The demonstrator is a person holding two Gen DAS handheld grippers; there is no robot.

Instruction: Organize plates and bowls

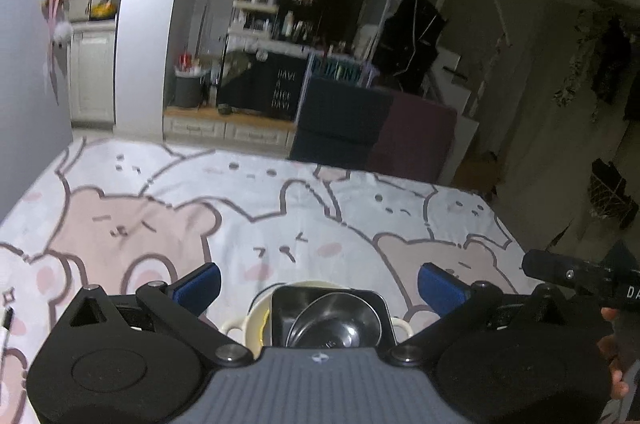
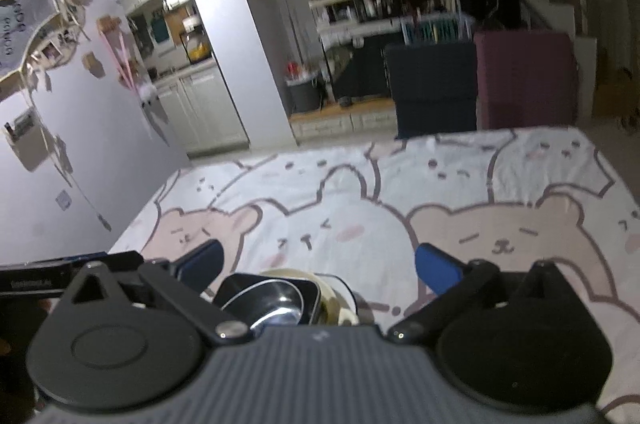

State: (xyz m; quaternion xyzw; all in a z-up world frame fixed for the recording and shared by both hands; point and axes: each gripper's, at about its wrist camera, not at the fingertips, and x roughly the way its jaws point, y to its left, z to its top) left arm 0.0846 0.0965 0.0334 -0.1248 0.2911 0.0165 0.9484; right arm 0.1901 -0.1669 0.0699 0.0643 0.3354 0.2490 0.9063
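Note:
A stack sits on the table just below both grippers. It is a steel bowl (image 1: 332,328) inside a black square dish (image 1: 288,308), which rests in a cream dish with side handles (image 1: 256,324). My left gripper (image 1: 320,278) hangs above the stack, open, with its blue pads (image 1: 200,284) wide apart and nothing between them. In the right wrist view the steel bowl (image 2: 276,304), black dish (image 2: 272,282) and cream dish (image 2: 336,300) lie low and left of centre. My right gripper (image 2: 320,264) is open too and holds nothing.
A bear-print tablecloth (image 1: 280,216) covers the table. A marker pen (image 1: 6,324) lies at its left edge beside a wall (image 1: 24,84). A navy chair (image 2: 432,84) and a maroon chair (image 2: 524,80) stand past the far edge. The floor drops off at right (image 1: 560,204).

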